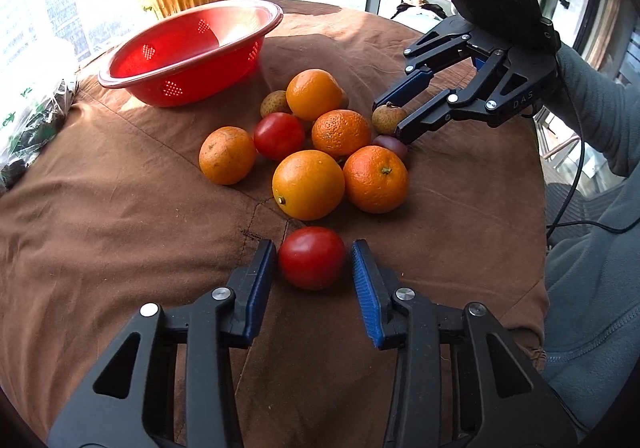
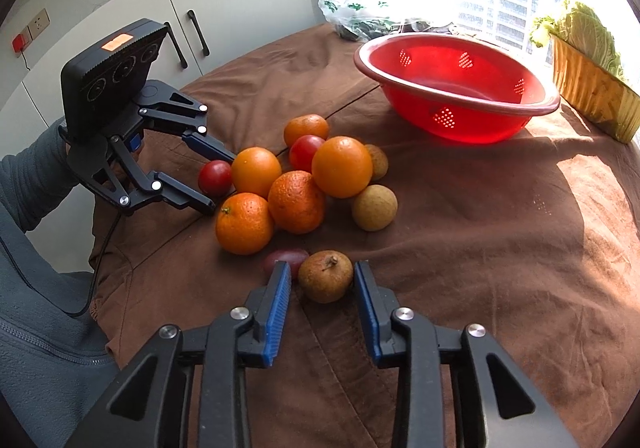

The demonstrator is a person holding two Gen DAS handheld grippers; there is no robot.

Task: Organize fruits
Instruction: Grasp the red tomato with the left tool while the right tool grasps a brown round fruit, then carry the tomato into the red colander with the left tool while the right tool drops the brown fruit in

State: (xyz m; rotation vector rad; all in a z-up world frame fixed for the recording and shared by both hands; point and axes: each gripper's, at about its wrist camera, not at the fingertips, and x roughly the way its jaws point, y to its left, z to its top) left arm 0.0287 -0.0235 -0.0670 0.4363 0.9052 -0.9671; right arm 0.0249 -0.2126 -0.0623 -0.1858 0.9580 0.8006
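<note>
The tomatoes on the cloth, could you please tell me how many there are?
2. One tomato sits between the left hand-held gripper's fingers; the other tomato is in the pile among the oranges. Others may be hidden.

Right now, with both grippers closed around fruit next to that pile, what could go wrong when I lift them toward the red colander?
1. The left gripper pinches a soft red tomato; squeezing harder could bruise it.
2. The right gripper holds a small brown round fruit touching a purple fruit; lifting may roll that one across the brown cloth.
3. The round oranges lie heaped; a nudge could scatter them before anything reaches the red perforated colander.
</note>
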